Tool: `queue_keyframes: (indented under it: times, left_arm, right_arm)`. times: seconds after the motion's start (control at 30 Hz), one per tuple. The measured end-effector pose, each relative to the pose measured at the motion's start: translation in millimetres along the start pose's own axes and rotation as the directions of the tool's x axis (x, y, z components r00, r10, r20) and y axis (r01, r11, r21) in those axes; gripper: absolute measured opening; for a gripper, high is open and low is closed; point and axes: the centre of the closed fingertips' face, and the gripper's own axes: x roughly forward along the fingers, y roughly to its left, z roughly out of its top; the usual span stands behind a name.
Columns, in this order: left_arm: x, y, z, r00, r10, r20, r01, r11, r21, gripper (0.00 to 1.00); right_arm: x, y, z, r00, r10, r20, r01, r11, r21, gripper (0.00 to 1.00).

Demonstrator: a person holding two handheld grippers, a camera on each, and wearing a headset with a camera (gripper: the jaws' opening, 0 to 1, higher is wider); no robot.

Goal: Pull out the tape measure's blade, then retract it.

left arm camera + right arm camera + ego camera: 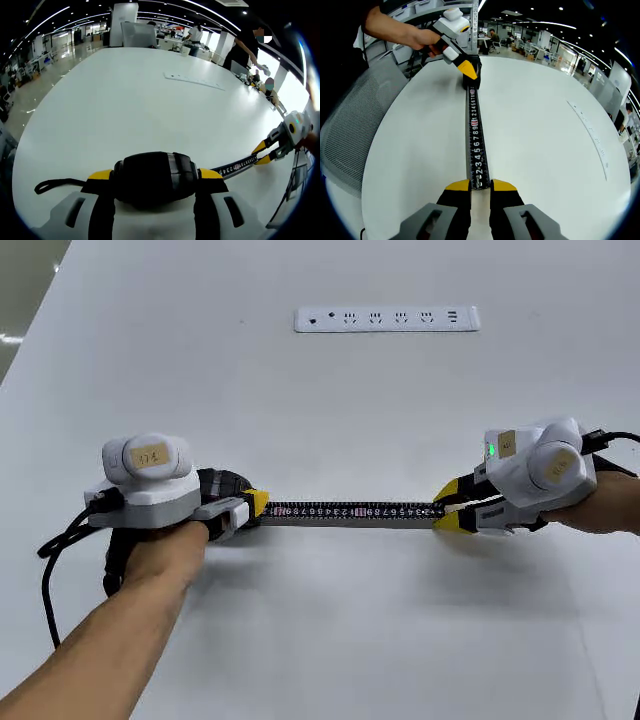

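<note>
The black tape measure case (155, 176) sits clamped between the yellow-tipped jaws of my left gripper (243, 508), low over the white table. Its dark blade (352, 511) with white numbers runs out to the right, flat above the tabletop. My right gripper (449, 506) is shut on the blade's end. In the right gripper view the blade (476, 145) stretches from my right gripper (480, 186) away to the case (473, 75) in the left gripper (467, 67). The left gripper view shows the blade (236, 167) reaching the right gripper (263, 153).
A white power strip (387, 318) lies flat on the white table (330, 620) beyond the blade. A black strap (55, 185) trails from the case to the left. Cables hang off the left gripper. A mesh chair (355, 135) stands at the table's edge; people stand farther off.
</note>
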Motion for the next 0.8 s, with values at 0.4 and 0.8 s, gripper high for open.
queue_keyframes:
  times: [0.4, 0.8]
  left_arm:
    - [-0.9, -0.1, -0.1, 1.0, -0.002, -0.003, 0.002, 1.0, -0.002, 0.59]
    - [-0.7, 0.1, 0.4, 1.0, -0.002, -0.006, 0.002, 1.0, -0.009, 0.59]
  right_arm:
    - [3.5, 0.3, 3.5, 1.0, 0.003, 0.006, -0.003, 1.0, 0.002, 0.1]
    - [9.3, 2.6, 16.6, 0.9998, 0.008, 0.02, -0.008, 1.0, -0.003, 0.1]
